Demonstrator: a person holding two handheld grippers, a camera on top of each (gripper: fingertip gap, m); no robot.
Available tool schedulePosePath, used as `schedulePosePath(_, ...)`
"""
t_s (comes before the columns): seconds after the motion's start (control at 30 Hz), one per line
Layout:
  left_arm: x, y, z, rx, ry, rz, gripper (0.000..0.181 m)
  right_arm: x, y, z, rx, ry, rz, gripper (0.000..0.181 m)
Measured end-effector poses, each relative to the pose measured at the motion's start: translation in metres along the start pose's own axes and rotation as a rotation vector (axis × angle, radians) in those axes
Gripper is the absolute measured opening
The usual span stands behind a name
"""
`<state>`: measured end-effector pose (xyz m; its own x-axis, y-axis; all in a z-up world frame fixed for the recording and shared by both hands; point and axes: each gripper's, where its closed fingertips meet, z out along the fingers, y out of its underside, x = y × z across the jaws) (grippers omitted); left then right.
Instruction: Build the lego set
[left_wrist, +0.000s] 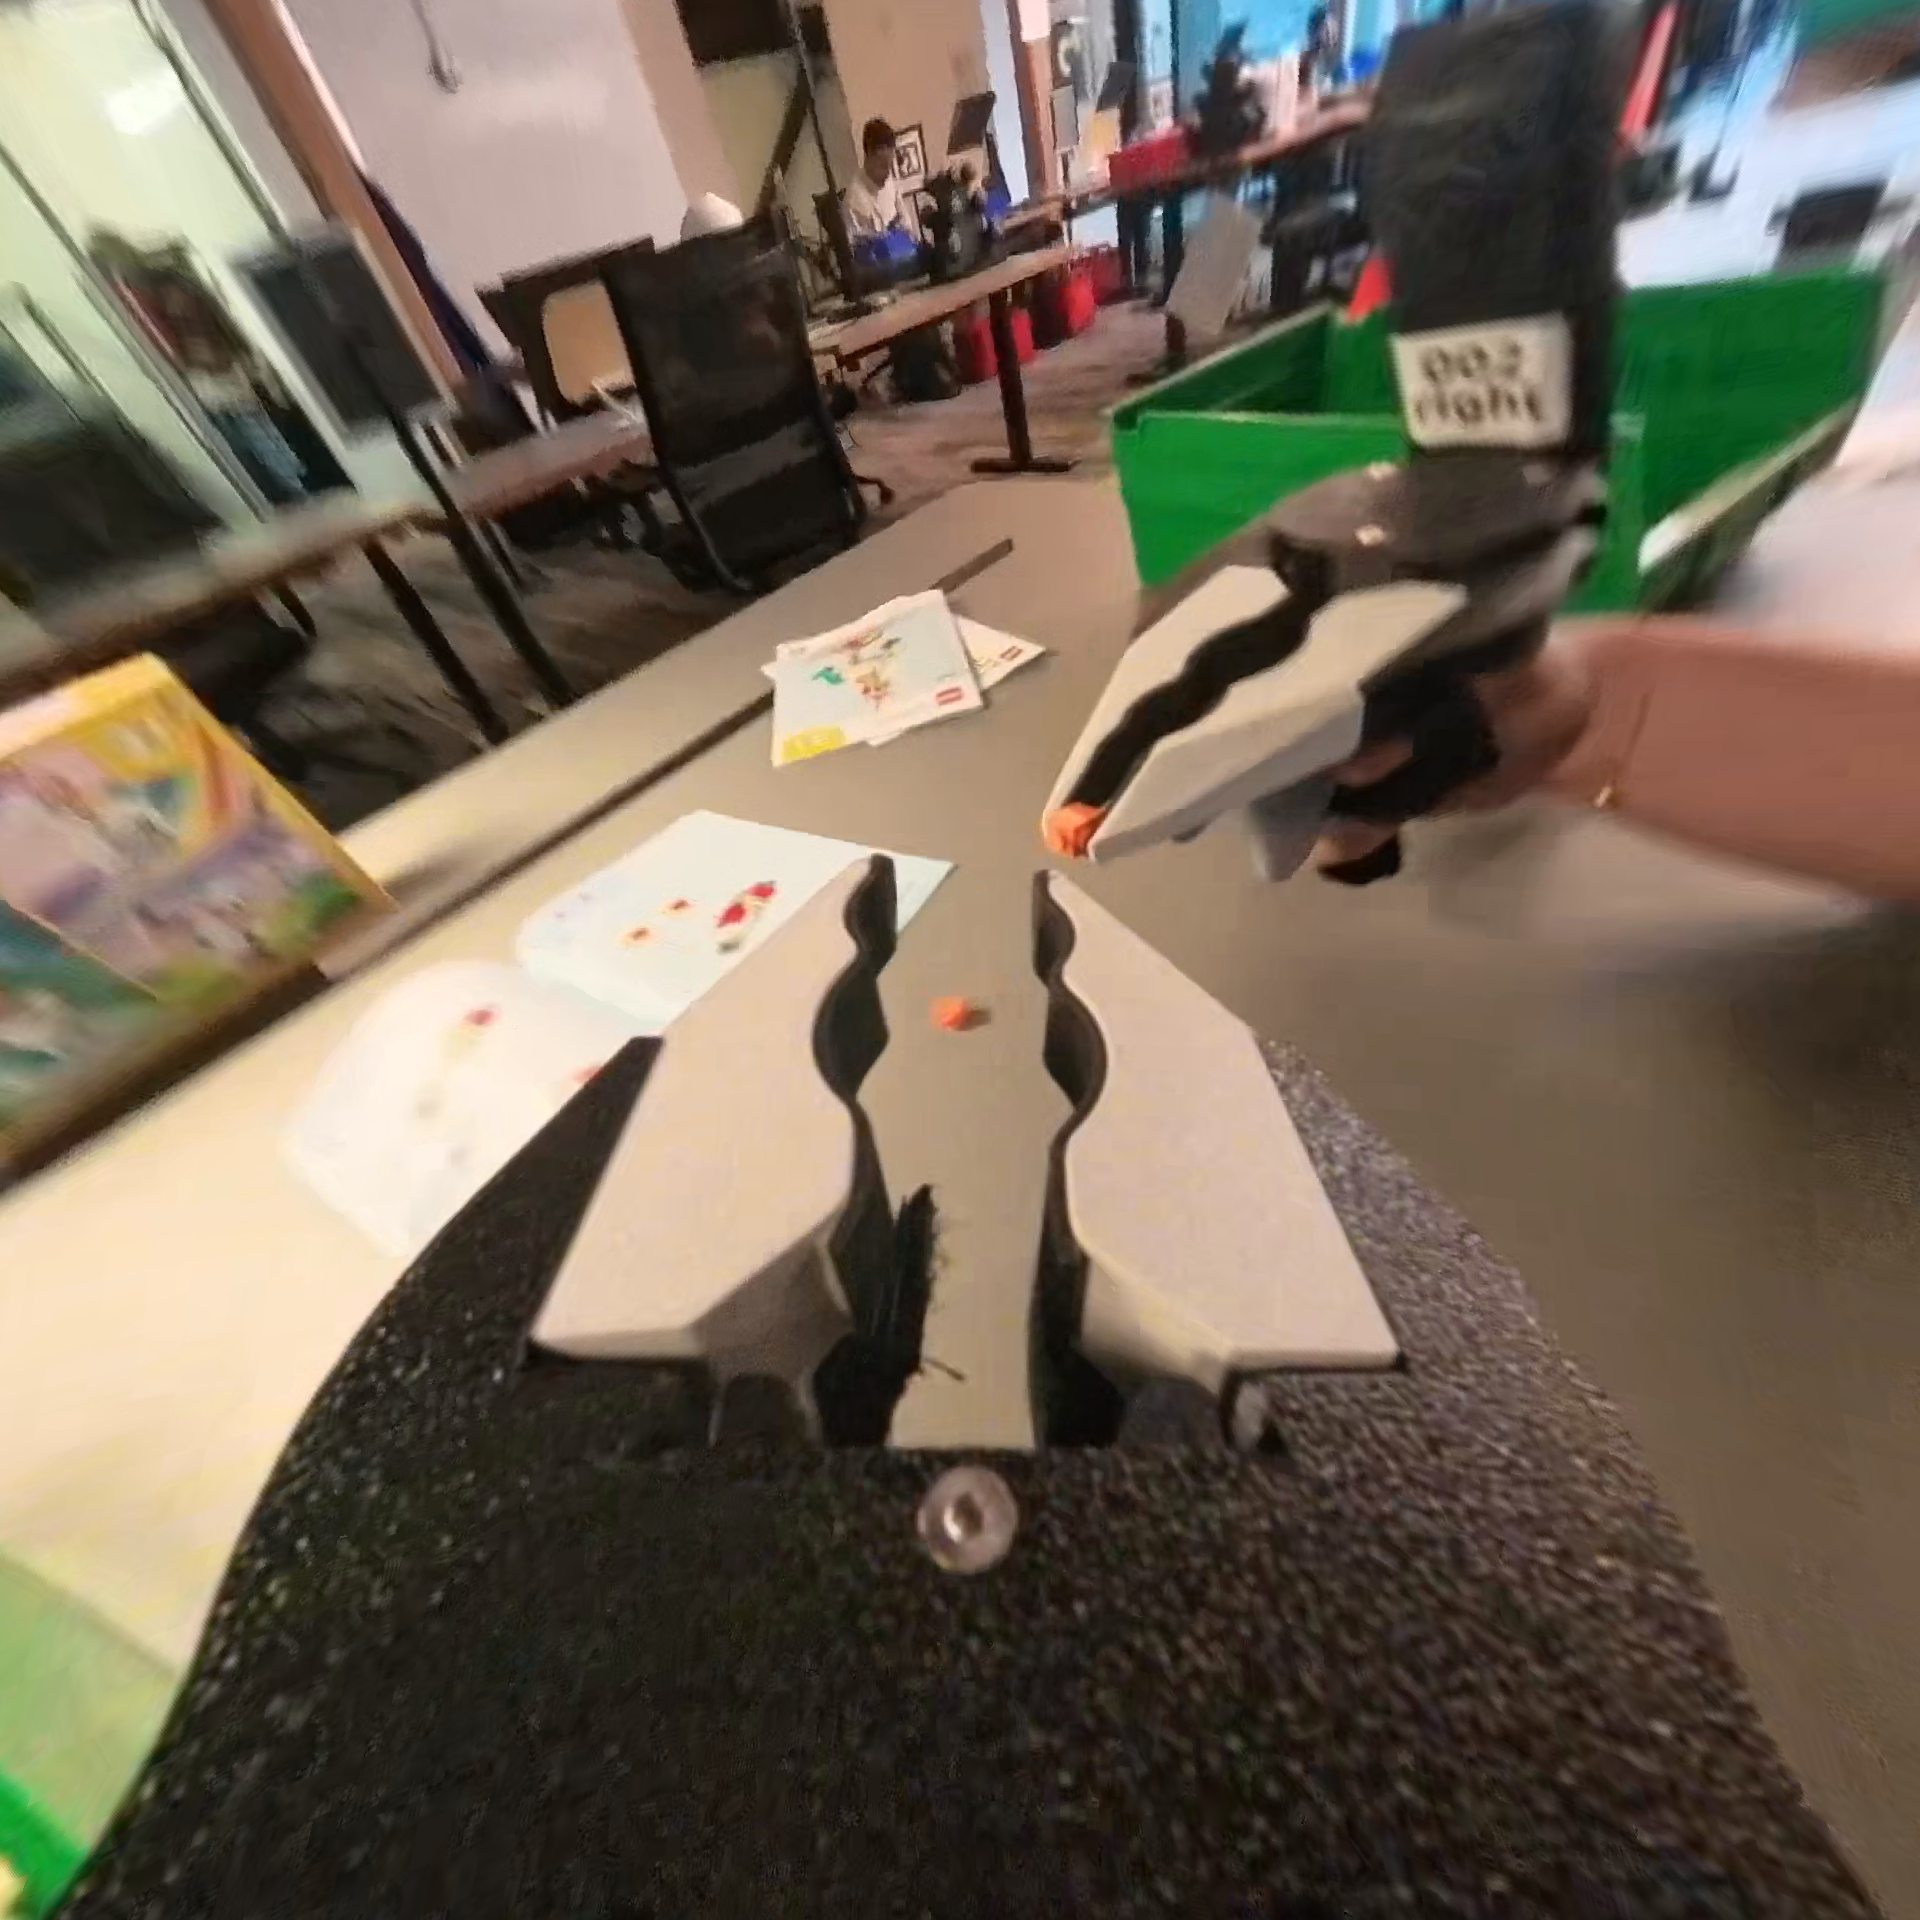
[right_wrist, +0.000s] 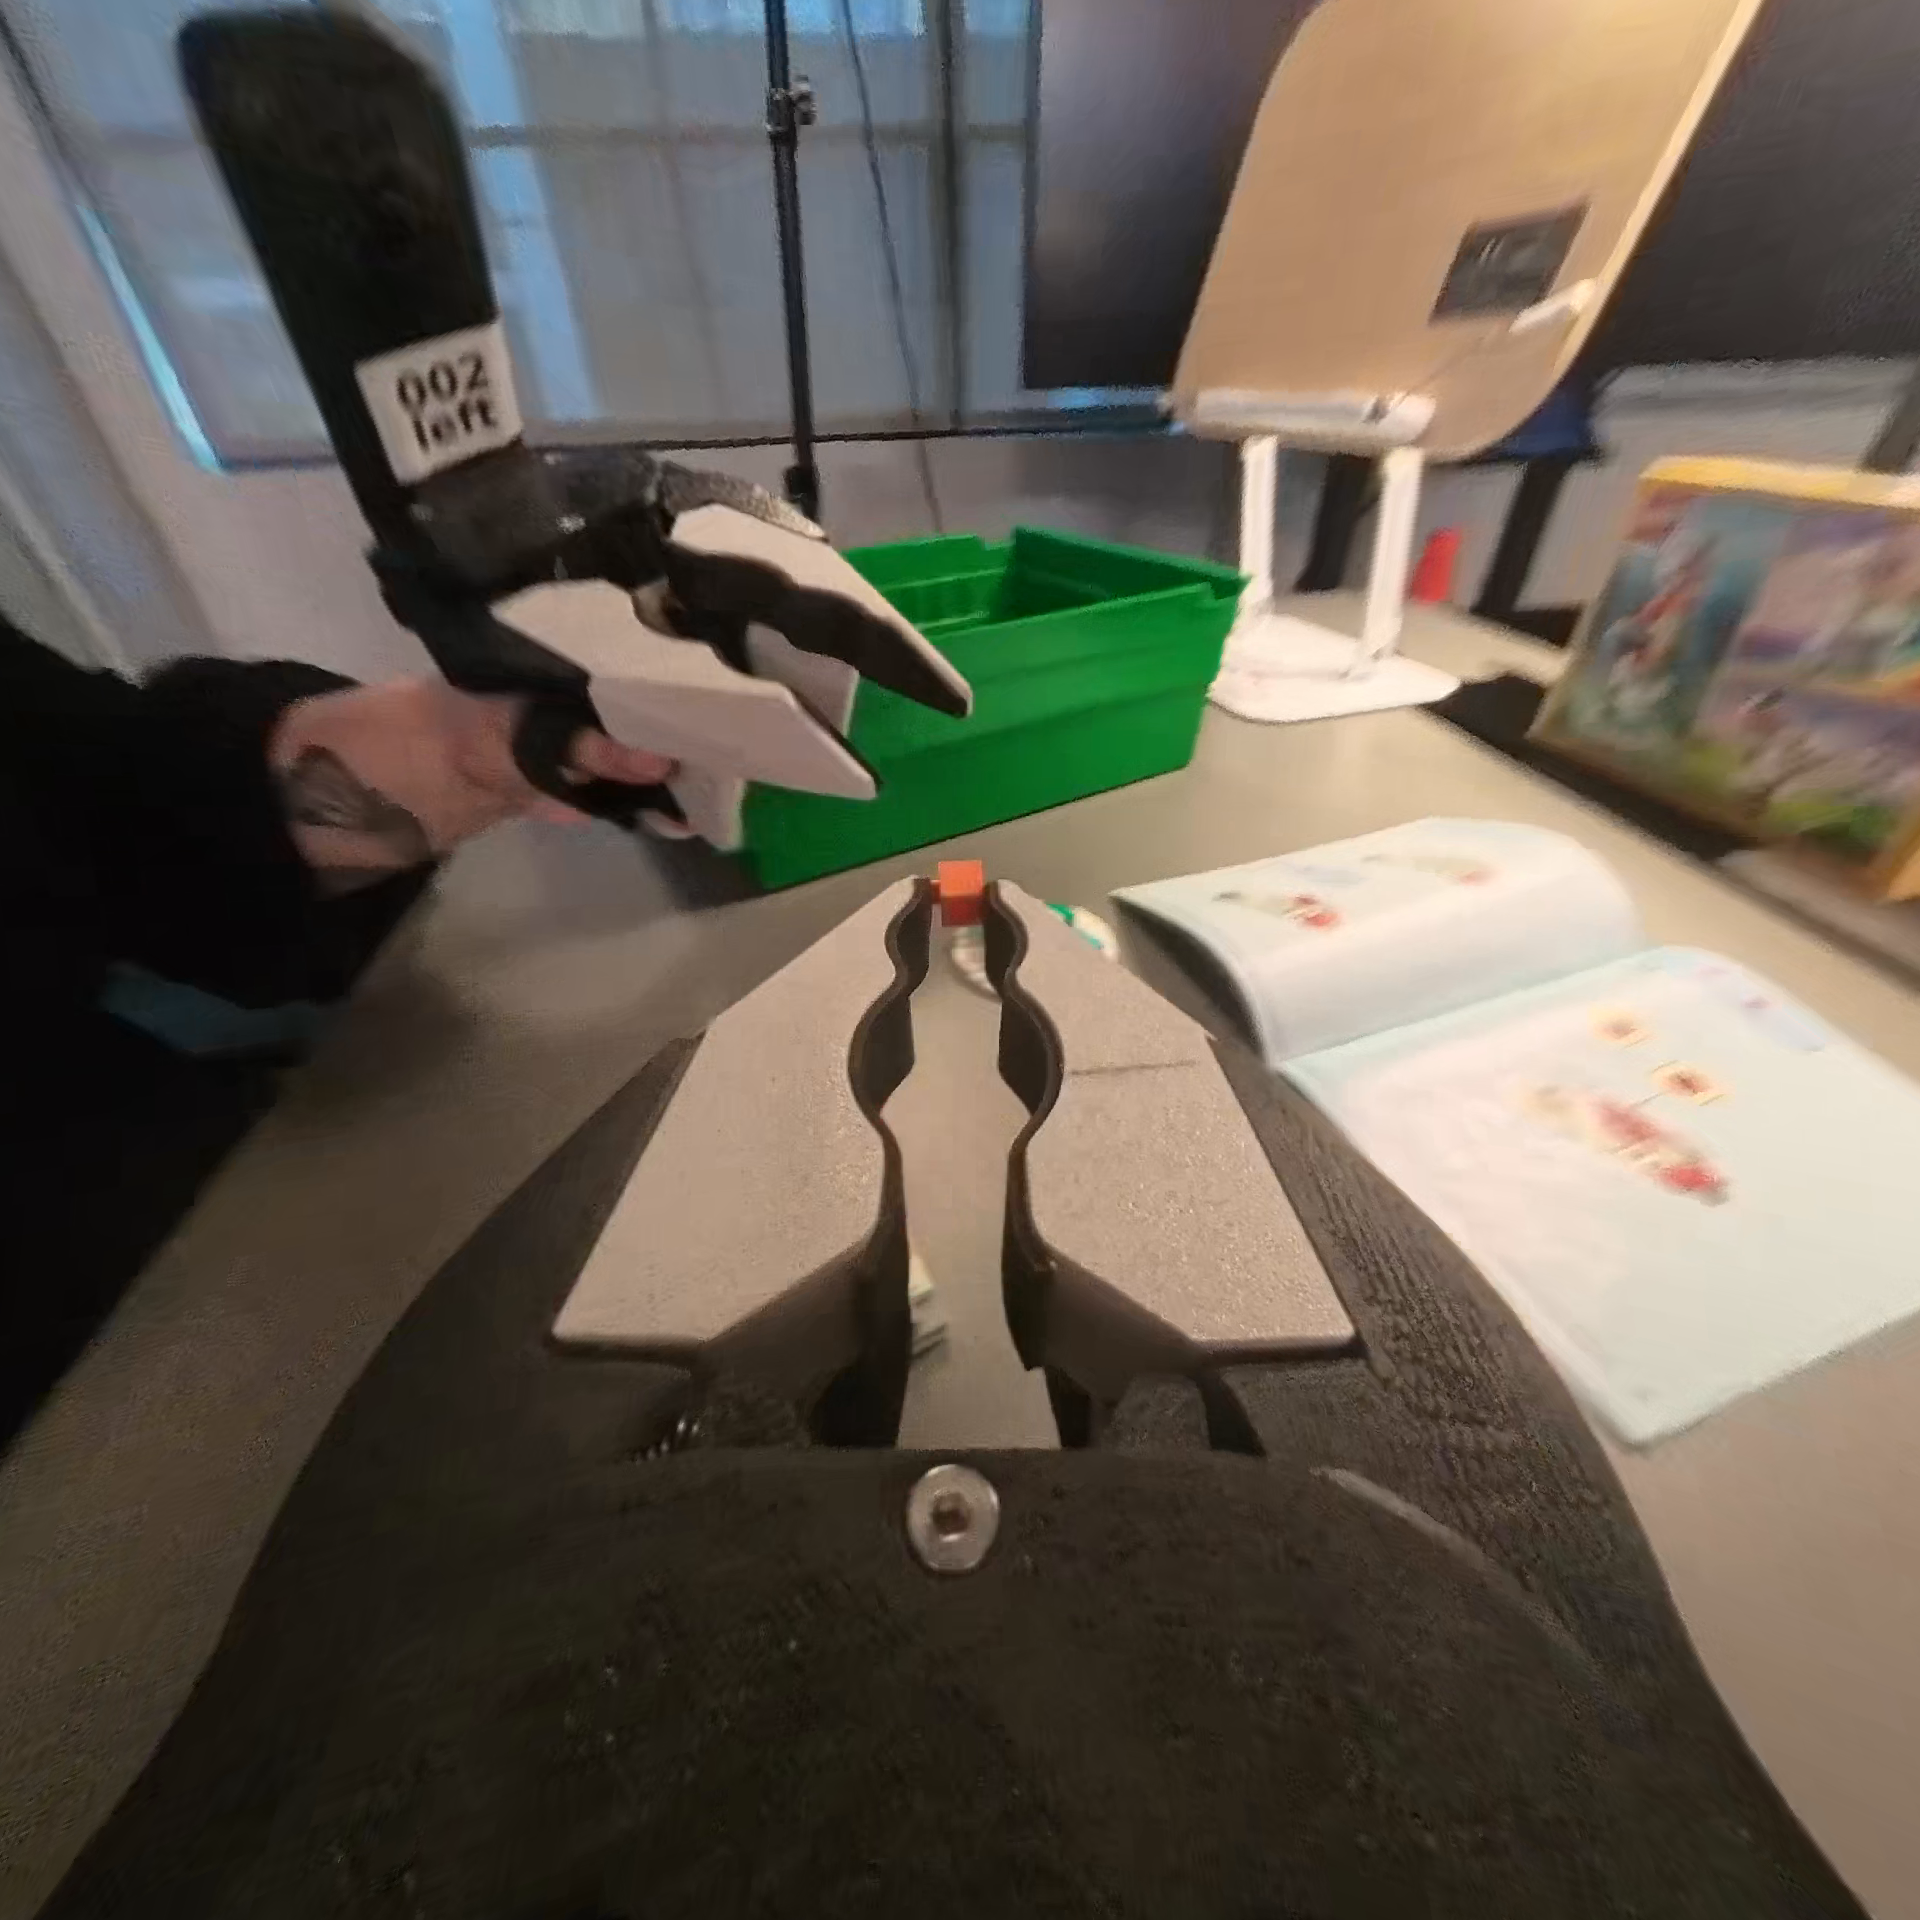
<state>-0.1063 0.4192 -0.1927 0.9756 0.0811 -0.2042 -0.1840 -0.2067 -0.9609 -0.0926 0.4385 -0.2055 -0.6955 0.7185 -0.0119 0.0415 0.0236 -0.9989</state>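
The right hand-held gripper (right_wrist: 958, 896) is closed on a small orange brick (right_wrist: 958, 891), pinched at the very tips of its two grey fingers (right_wrist: 790, 1132) and held above the grey table (right_wrist: 436, 1091). The left wrist view confirms this: the same gripper (left_wrist: 1081, 831) shows at upper right with the orange brick (left_wrist: 1070, 828) at its tip, clear of the table surface. The left hand-held gripper (left_wrist: 961, 883) stands open with nothing between its fingers; through the gap a second small orange piece (left_wrist: 957, 1013) lies loose on the table (left_wrist: 1455, 1039). In the right wrist view the left gripper (right_wrist: 920, 732) is raised at upper left, jaws parted, in front of a green bin (right_wrist: 1039, 717). An open instruction booklet (right_wrist: 1558, 1060) lies flat on the table to the right of the right gripper, well apart from it. A few pale pieces (right_wrist: 1081, 925) show on the table just beyond the right gripper's tips; they are too blurred to identify. The set's box (right_wrist: 1756, 644) stands upright at the far right edge of the table. In the left wrist view, further closed booklets (left_wrist: 883, 675) lie farther off on the table, near the green bin (left_wrist: 1247, 478). Both views are motion-blurred.
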Motion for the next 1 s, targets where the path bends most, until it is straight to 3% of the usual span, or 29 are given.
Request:
schedulePosePath(0.13, -0.017, -0.007, -0.009, -0.017, -0.068, -0.147, 0.018, -0.001, -0.015, 0.002, 0.054, 0.126, -0.255, 0.008)
schedulePosePath(0.33, 0.003, -0.021, -0.012, 0.009, 0.182, -0.509, 0.044, -0.027, -0.039, 0.007, 0.174, 0.138, -0.451, 0.008)
schedulePosePath(0.53, 0.019, -0.037, -0.020, 0.069, 0.306, -0.533, 0.039, -0.034, -0.048, 0.005, 0.223, 0.126, -0.462, 0.008)
schedulePosePath(0.67, 0.028, -0.042, -0.021, 0.079, 0.403, -0.629, 0.040, -0.033, -0.051, 0.003, 0.215, 0.213, -0.608, 0.008)
schedulePosePath(0.8, 0.029, -0.037, -0.016, 0.048, 0.397, -0.635, 0.035, -0.037, -0.050, 0.006, 0.184, 0.289, -0.785, 0.008)
schedulePosePath(1.0, 0.031, -0.034, -0.015, 0.037, 0.422, -0.646, 0.014, -0.038, -0.047, 0.007, 0.177, 0.313, -0.843, 0.008)
